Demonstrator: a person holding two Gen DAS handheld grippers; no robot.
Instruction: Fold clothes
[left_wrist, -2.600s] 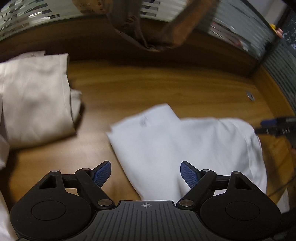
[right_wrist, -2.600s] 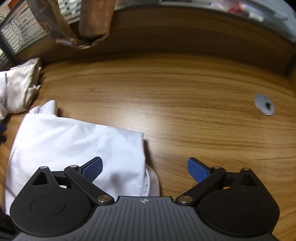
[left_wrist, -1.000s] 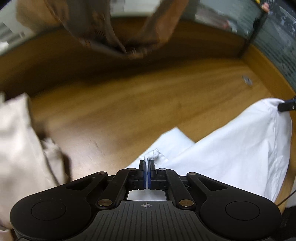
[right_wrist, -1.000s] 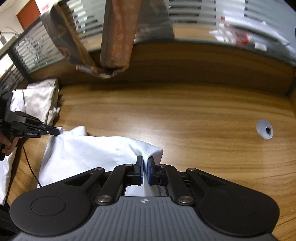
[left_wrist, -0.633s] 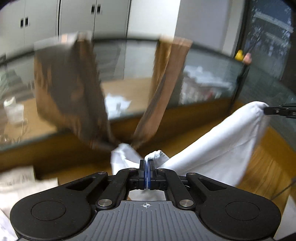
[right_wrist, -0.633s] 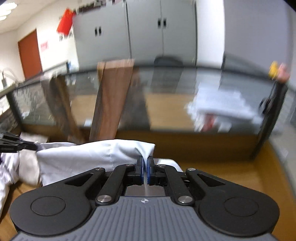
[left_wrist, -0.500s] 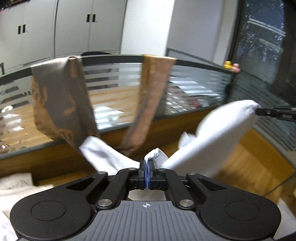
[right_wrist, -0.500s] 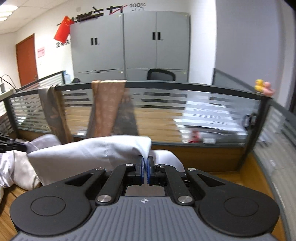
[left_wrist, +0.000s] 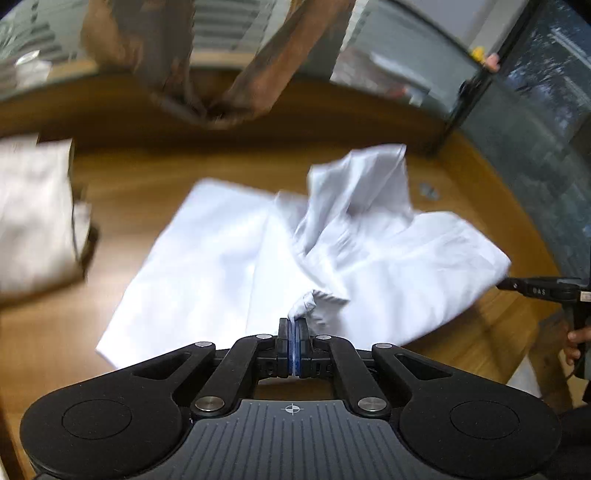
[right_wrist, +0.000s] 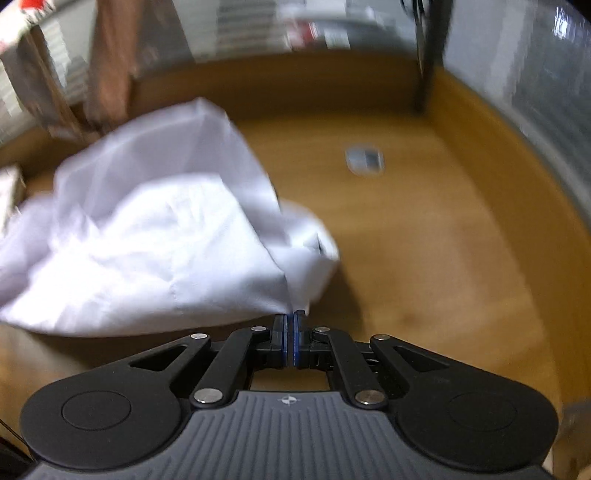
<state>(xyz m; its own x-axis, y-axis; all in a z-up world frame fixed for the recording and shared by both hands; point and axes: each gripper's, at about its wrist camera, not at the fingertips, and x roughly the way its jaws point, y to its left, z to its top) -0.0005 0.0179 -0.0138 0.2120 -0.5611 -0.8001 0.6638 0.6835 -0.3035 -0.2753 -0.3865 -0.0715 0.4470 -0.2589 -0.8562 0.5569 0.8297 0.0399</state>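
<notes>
A white garment is spread over the wooden desk, with a crumpled part raised toward the far right. My left gripper is shut on a bunched bit of its near edge. In the right wrist view the same white garment billows to the left, and my right gripper is shut on its near corner. The right gripper's tip also shows at the right edge of the left wrist view, held by a hand.
A folded cream garment lies at the left of the desk. A brown patterned cloth hangs over the glass partition behind. A round cable grommet sits in the desk to the right. Bare wood lies right of the garment.
Both grippers came down from mid-air toward the desk with the white garment, which now spreads over the wood instead of hanging between them. Both stay shut on it.
</notes>
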